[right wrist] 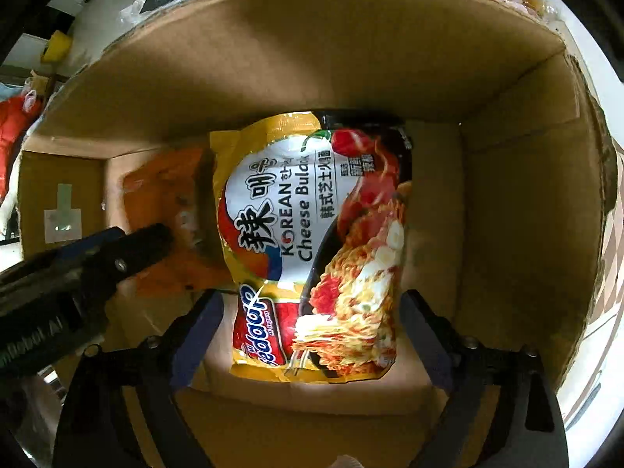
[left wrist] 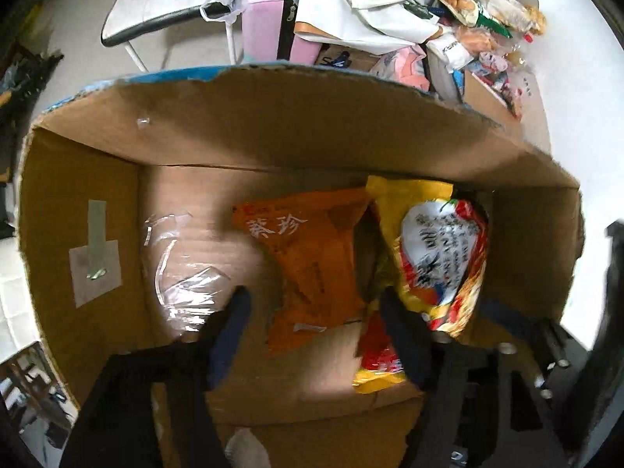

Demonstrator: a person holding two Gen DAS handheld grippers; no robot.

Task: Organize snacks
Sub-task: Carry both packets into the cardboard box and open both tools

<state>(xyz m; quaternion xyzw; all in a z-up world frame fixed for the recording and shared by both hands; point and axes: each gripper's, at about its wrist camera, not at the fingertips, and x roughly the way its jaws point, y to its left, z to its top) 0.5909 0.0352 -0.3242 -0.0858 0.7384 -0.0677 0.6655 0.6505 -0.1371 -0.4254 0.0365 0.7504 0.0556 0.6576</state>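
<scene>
Inside the brown cardboard box (left wrist: pixel 273 132), 2 snack packs are lying side by side: an orange foil packet (left wrist: pixel 312 261) and a yellow Korean cheese noodle bag (right wrist: pixel 312 245). Both the left gripper (left wrist: pixel 316 304) and the right gripper (right wrist: pixel 312 304) are hanging with jaws open, gripping nothing. Only the left view is showing the loose snack pile (left wrist: pixel 487 31) on the white surface (left wrist: pixel 565 78) beyond the box.

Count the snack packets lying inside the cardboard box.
2. The orange packet lies on the box floor near the middle; the yellow noodle packet lies beside it, toward the right wall. Any packets under them or below the frame edge would be hidden.
</scene>
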